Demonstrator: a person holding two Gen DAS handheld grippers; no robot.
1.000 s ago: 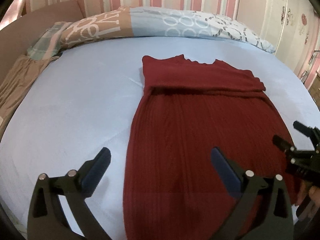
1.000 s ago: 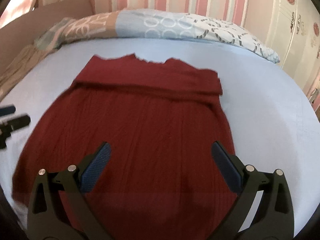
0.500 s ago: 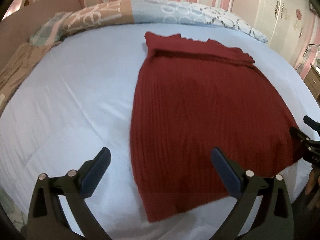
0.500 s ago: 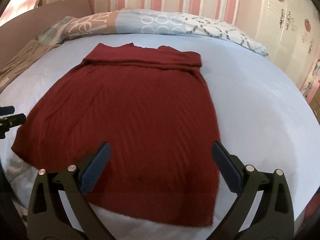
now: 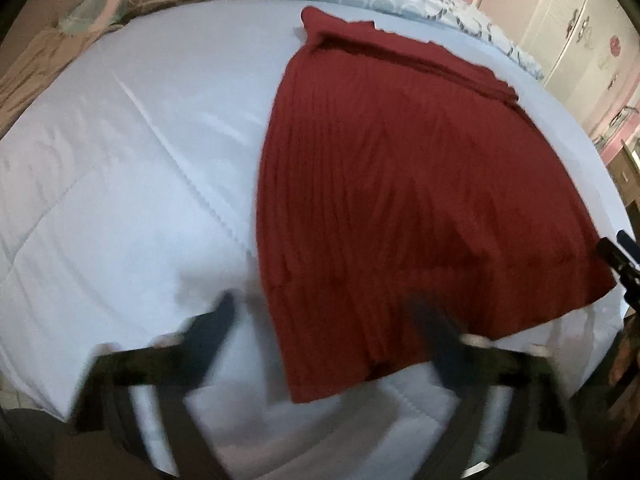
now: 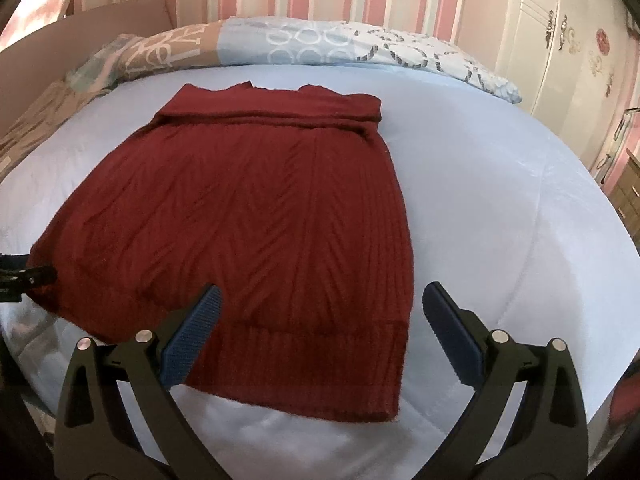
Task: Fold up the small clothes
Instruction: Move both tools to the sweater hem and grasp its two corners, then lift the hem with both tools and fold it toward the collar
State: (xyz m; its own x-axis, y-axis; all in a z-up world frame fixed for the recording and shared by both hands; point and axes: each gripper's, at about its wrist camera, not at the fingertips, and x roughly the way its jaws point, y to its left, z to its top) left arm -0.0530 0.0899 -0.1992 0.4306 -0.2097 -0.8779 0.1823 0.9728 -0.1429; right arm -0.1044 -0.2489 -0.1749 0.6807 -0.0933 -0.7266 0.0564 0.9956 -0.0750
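R gripper [image 6: 318, 334] spread wide, empty, over the hem's 5 o'clock corner; L gripper [image 5: 320, 338] likewise unclenched – blurred, mid-move. Both have backed off since a sec ago, whole hem now showing, so regrasp looks next. Red knit sweater [image 6: 256, 216] flat on pale-blue quilt [image 6: 500, 216] – long axis 6–12, neck at 12.

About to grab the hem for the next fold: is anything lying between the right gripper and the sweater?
Nothing visible. The right gripper hangs open above the sweater hem, with only bare bedcover around it.
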